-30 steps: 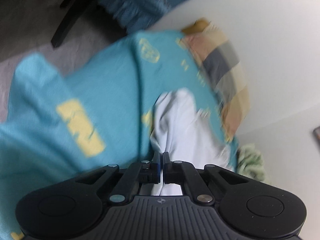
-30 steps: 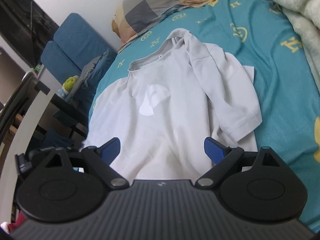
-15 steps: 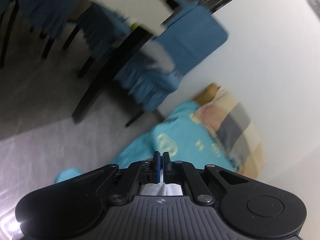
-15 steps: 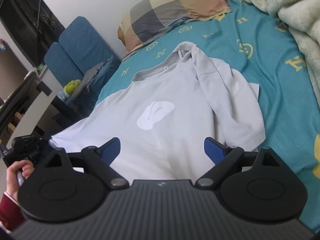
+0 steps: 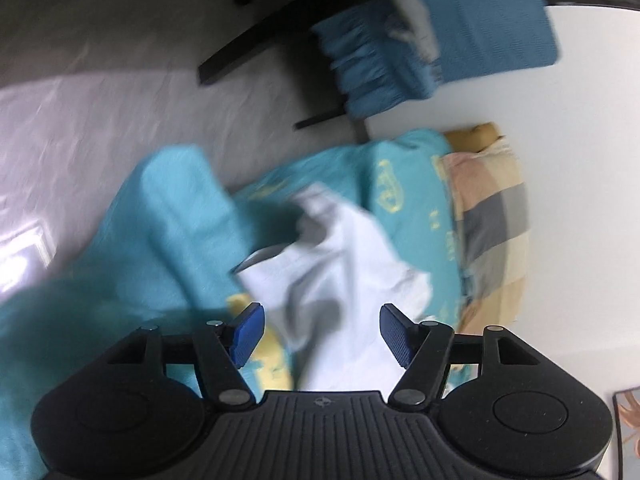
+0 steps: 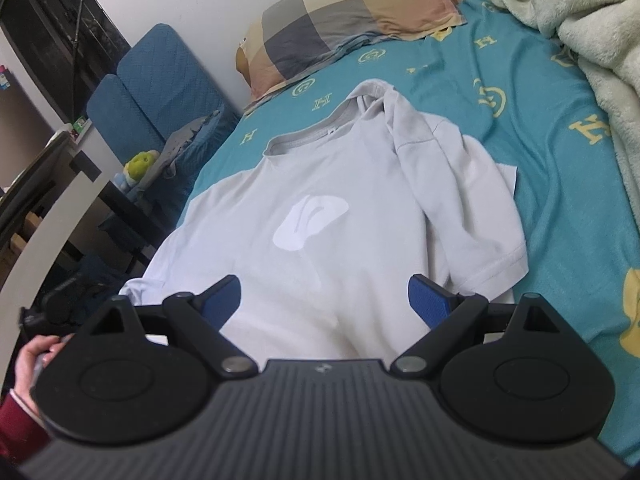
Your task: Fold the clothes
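A pale grey T-shirt [image 6: 320, 216] with a white chest print lies face up on the teal bedsheet [image 6: 560, 184]. Its right sleeve is folded inward over the body. My right gripper [image 6: 324, 304] is open and empty, hovering over the shirt's lower part. My left gripper [image 5: 322, 332] is open and empty above the shirt's left edge [image 5: 340, 264], which lies loose at the side of the bed. The left wrist view is blurred by motion. The left gripper and the hand holding it [image 6: 32, 356] show at the lower left of the right wrist view.
A checked pillow [image 6: 348, 24] lies at the head of the bed by the white wall. A pale green blanket [image 6: 568, 20] is bunched at the right. A blue chair [image 6: 160, 88] and a dark desk [image 6: 52, 200] stand left of the bed.
My left gripper was shut on the shirt's left side, pulled it outward, and has now opened and let go. The shirt lies flatter. My right gripper stayed open and moved little.
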The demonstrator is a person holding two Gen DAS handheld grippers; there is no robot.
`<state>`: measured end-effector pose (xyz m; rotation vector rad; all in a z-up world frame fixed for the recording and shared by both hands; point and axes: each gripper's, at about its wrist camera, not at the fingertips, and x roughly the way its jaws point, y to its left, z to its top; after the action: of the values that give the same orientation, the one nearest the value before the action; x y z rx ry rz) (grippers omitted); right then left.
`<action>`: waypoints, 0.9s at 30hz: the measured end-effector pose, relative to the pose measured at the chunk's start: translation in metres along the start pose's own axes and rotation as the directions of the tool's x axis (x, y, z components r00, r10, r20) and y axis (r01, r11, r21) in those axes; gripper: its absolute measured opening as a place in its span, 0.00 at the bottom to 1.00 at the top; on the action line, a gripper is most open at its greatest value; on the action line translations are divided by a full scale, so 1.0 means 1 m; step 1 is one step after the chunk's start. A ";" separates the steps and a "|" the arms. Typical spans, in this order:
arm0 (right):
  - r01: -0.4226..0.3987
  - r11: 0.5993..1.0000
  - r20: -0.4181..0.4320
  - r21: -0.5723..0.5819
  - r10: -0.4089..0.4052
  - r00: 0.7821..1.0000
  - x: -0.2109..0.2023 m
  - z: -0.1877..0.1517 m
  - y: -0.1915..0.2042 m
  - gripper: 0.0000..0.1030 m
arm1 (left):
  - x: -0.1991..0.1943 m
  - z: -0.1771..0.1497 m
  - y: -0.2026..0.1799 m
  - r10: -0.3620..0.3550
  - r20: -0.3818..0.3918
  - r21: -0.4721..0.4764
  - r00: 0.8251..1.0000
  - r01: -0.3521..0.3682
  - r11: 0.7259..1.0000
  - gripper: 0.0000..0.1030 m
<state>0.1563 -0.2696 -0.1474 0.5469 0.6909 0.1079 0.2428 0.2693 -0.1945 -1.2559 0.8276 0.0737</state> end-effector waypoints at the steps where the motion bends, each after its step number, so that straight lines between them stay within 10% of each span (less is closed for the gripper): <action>1: -0.001 1.000 -0.006 0.004 0.001 1.000 0.001 -0.001 0.000 0.89 | 0.006 0.000 0.004 -0.005 -0.002 -0.004 1.000 0.005 1.000 0.62; 6: -0.009 1.000 -0.014 0.027 0.009 1.000 0.005 -0.001 -0.003 0.89 | 0.026 0.009 0.012 -0.109 0.021 -0.008 0.994 0.109 0.994 0.61; 8: -0.008 1.000 -0.016 0.026 0.009 1.000 0.006 -0.002 -0.003 0.89 | 0.026 0.010 0.008 -0.103 0.024 0.027 0.994 0.102 0.994 0.22; 10: -0.008 1.000 -0.017 0.024 0.008 1.000 0.007 -0.003 -0.002 0.89 | 0.022 0.009 0.000 -0.073 0.042 0.080 0.996 0.070 0.994 0.05; 22: 0.032 0.999 0.000 -0.005 -0.032 0.999 0.009 0.001 -0.005 0.89 | -0.007 -0.003 -0.038 0.061 0.123 0.329 0.991 -0.099 0.939 0.06; 27: 0.044 0.997 0.014 -0.062 -0.043 0.999 0.008 0.002 0.001 0.89 | -0.030 -0.025 -0.035 0.077 0.073 0.355 0.994 -0.099 0.930 0.26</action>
<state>0.1639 -0.2676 -0.1504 0.4718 0.6851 0.0848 0.2252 0.2469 -0.1501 -0.8682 0.8052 0.0289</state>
